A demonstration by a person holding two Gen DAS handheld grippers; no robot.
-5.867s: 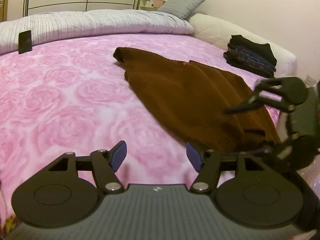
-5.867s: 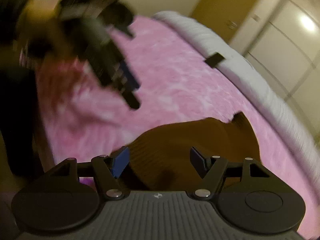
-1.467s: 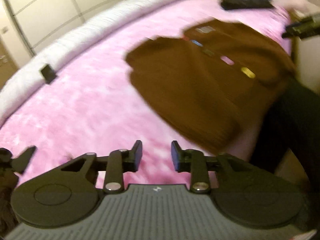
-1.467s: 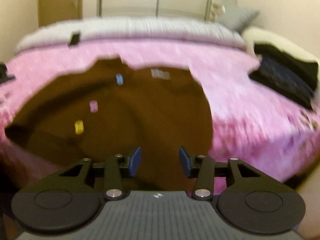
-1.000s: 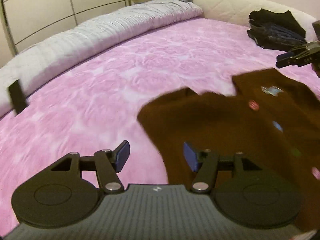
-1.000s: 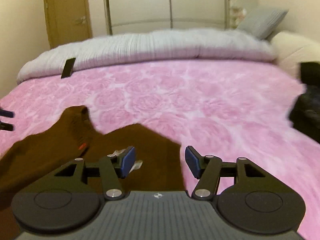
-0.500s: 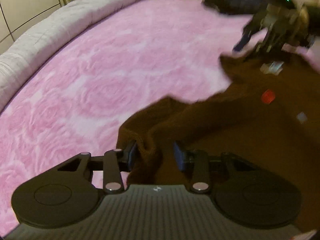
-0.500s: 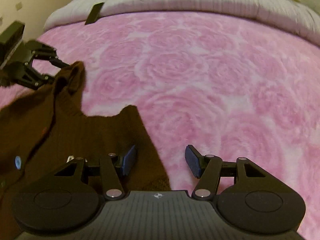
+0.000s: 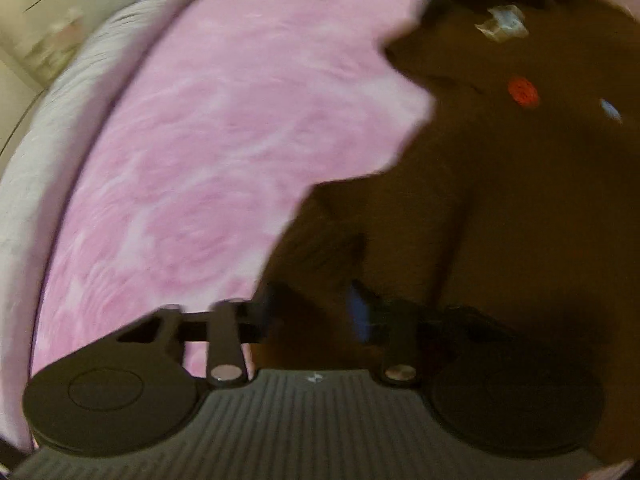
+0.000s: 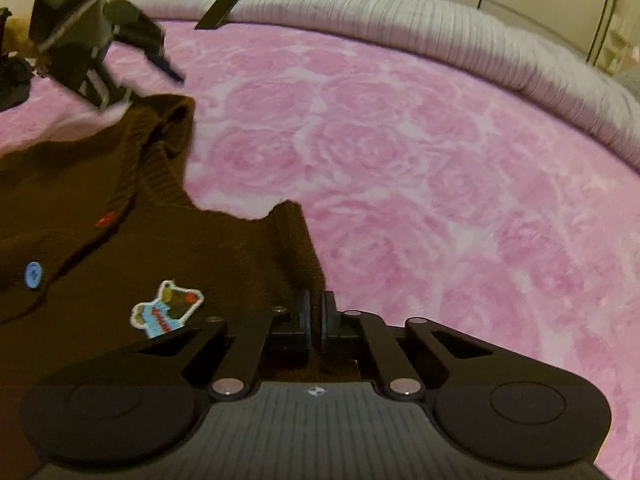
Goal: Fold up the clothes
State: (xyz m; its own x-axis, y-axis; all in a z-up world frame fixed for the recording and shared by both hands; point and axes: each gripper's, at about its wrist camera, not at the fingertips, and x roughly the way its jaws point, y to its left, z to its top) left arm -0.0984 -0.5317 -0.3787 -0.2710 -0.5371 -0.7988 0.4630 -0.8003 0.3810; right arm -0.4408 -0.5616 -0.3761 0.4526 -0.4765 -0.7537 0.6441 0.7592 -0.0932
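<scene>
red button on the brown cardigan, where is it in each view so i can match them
Left wrist view: red button upper right, on the brown cardigan.
Right wrist view: same button left of centre, seen edge-on by the neckline.
Shared landmark: the cartoon patch.

Knit wool on plush fleece, matt plastic tongs

The brown cardigan (image 10: 100, 216) is ribbed, fuzzy knit with a glossy blue button (image 10: 33, 274) and an embroidered cloth patch (image 10: 166, 309) left of the right gripper (image 10: 316, 322), whose body is matt black plastic with bright metal pivot pins; beyond lies the soft, plush pink rose-print blanket (image 10: 400, 152).
</scene>
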